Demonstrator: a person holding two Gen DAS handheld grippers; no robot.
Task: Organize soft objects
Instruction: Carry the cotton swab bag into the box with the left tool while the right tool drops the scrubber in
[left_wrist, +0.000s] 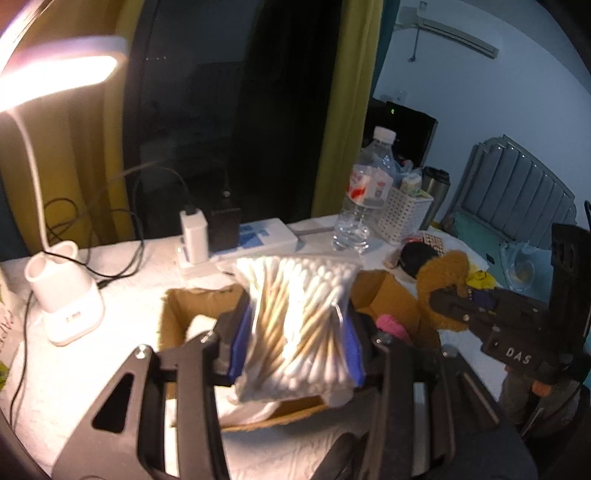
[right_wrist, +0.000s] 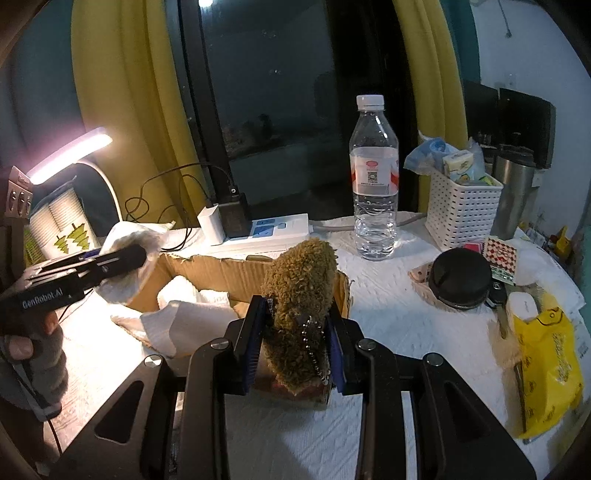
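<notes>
Two grips are at risk: the bag of cotton swabs, clamped by the left gripper above the cardboard box, could slip (slick plastic), while the plush toy, pinched in the right gripper at the box's right edge, might be dropped outside.

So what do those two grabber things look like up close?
Both tongs are black plastic frames with triangle cut-outs, silver round bolts and blue pads on the fingers. The left tongs have white letters reading "GenRobot.AI" on the side; the right tongs show "DAS". The hand on the left one wears a fuzzy grey sleeve, with a thin black cable hanging below.
</notes>
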